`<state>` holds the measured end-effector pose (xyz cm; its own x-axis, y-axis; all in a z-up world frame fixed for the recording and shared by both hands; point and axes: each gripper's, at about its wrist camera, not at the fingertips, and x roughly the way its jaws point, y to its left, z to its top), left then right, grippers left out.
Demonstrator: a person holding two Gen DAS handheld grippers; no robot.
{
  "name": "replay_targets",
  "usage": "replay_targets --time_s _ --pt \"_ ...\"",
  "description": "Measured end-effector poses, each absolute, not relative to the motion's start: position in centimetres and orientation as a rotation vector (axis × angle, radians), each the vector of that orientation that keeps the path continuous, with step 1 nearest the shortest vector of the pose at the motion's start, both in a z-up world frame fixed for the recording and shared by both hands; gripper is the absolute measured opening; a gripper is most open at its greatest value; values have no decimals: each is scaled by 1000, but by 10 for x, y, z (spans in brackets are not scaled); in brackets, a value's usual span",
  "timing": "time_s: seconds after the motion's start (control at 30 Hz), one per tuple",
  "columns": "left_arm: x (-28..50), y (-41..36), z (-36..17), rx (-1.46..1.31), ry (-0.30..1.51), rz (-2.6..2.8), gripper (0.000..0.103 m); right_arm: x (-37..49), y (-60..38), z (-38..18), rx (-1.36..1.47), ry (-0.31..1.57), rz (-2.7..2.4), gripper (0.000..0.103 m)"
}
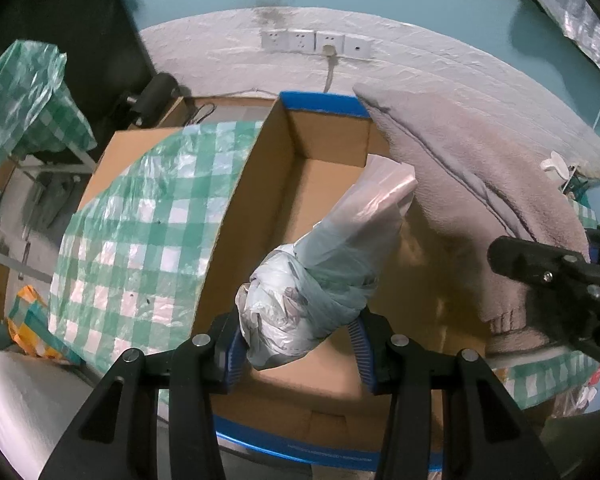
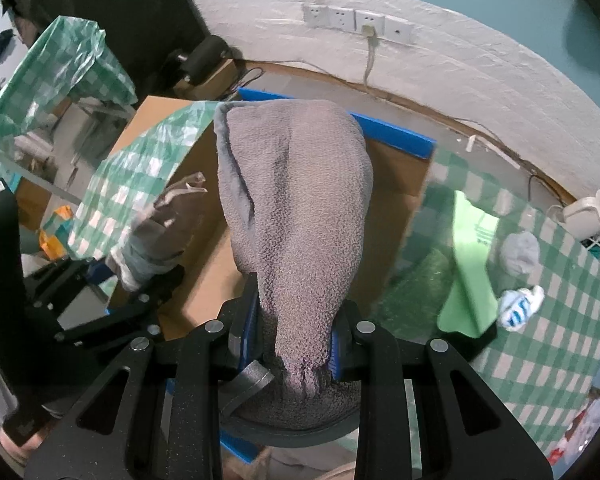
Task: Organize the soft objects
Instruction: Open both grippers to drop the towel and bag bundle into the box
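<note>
- Left wrist view: my left claw [image 1: 298, 344] clamps the knotted pale-blue plastic bag bundle [image 1: 320, 276], its long axis slanting toward upper right, over the open brown cardboard box [image 1: 300, 184] at frame centre.
- Right wrist view: my right claw [image 2: 294, 344] pinches the grey fleece cloth [image 2: 296, 200], which stretches upward over that box, right of the bundle.

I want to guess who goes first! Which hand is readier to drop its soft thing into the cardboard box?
Probably the left. Its gripper holds the plastic bag bundle right over the cardboard box's bare floor. The right gripper's gray towel hangs nearer the box's blue-edged rim.
</note>
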<state>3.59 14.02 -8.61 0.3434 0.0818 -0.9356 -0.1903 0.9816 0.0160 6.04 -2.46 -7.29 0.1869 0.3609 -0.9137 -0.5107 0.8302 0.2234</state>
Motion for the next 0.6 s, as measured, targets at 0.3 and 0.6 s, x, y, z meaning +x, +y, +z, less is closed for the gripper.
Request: replay_targets --time_s 0.3,0.6 --pt "38 149 -98 -107 1239 246 54 68 -12 -85 -132 1257 624 45" --pt "38 157 -100 -131 1251 280 72 69 -20 -73 -81 1189 615 65"
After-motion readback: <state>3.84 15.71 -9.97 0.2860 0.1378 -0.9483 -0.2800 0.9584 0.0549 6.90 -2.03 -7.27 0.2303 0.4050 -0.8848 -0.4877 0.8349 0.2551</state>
